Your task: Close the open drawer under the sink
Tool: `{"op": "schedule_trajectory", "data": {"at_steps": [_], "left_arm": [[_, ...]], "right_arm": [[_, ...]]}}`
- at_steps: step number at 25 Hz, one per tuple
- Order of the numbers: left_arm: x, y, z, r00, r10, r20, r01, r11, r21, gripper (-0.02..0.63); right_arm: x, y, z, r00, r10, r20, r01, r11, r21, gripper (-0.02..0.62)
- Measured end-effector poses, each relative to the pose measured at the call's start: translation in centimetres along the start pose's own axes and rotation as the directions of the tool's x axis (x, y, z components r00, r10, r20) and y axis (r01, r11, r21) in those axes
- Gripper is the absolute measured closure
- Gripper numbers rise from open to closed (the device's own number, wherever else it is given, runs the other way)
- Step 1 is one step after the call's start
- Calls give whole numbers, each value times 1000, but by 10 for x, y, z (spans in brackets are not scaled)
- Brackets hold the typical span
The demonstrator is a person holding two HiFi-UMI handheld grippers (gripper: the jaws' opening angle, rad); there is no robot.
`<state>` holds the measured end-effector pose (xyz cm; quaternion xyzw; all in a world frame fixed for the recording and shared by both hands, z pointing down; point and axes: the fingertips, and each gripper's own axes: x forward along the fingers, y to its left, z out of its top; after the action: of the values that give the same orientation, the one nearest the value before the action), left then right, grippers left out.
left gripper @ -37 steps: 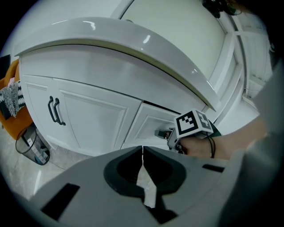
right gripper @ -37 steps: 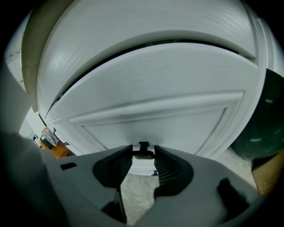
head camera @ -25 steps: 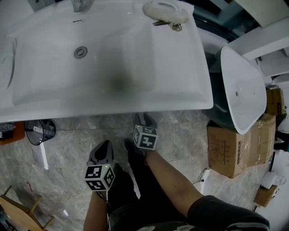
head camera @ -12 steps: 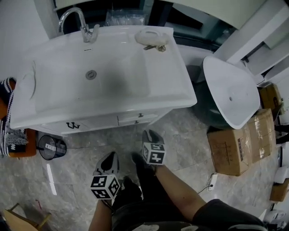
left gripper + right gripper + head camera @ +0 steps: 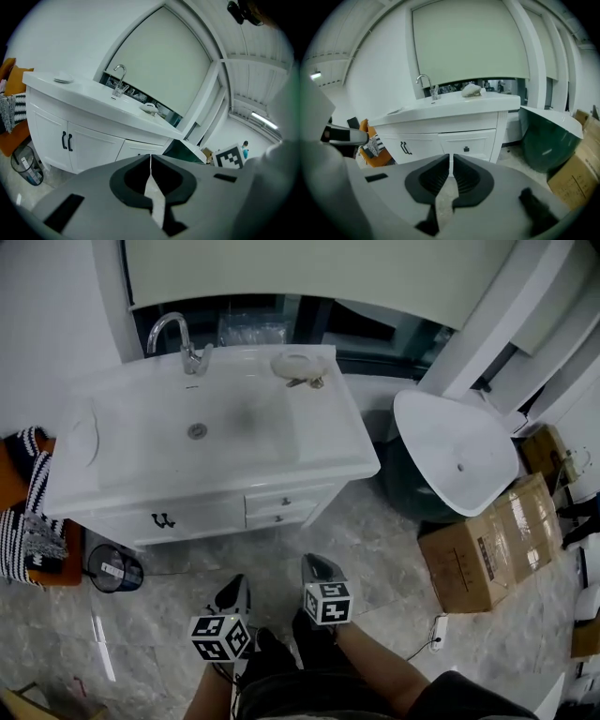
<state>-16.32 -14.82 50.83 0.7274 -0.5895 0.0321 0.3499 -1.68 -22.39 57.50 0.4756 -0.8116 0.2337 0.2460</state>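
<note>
Looking down from the head view, both tongs are hanging low over the marble floor [image 5: 375, 521], well apart from the white cabinet [image 5: 187, 512]. The left tongs [image 5: 238, 583] are pressed together, and the left gripper view is confirming it: tips meeting and nothing between them. The right tongs [image 5: 315, 564] have just been closing. In the right gripper view their tips are sitting together and pinching nothing.

The drawer [image 5: 286, 502] is sitting under the sink [image 5: 112, 474], at the right end of the cabinet front and flush with it. From above it is showing only as a thin strip. The right gripper view is giving it face on, with a small dark knob [image 5: 466, 149] in the middle of the panel and the paired door handles [image 5: 406, 148] off to the left. The left gripper view is catching the cabinet at a slant, with the right tongs' marker cube [image 5: 229, 157] poking in at the right.

Only the head view is showing the drain [image 5: 197, 431] and faucet [image 5: 175, 334] from above, the loose basin [image 5: 450, 460] leaning at right, the cardboard box [image 5: 487, 549] and the bin [image 5: 114, 569].
</note>
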Motion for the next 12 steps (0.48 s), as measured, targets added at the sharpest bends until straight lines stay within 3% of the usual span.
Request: {"op": "schedule_trajectory", "data": {"at_steps": [3, 12], "left_arm": [[-11, -13, 4, 1000, -13, 0, 13, 1000, 22, 589], [-41, -63, 3, 999, -9, 39, 7, 999, 50, 589]], "right_arm": [[-24, 6, 4, 1000, 15, 21, -14, 998, -60, 558], [-88, -8, 8, 996, 73, 56, -69, 995, -75, 563]]}}
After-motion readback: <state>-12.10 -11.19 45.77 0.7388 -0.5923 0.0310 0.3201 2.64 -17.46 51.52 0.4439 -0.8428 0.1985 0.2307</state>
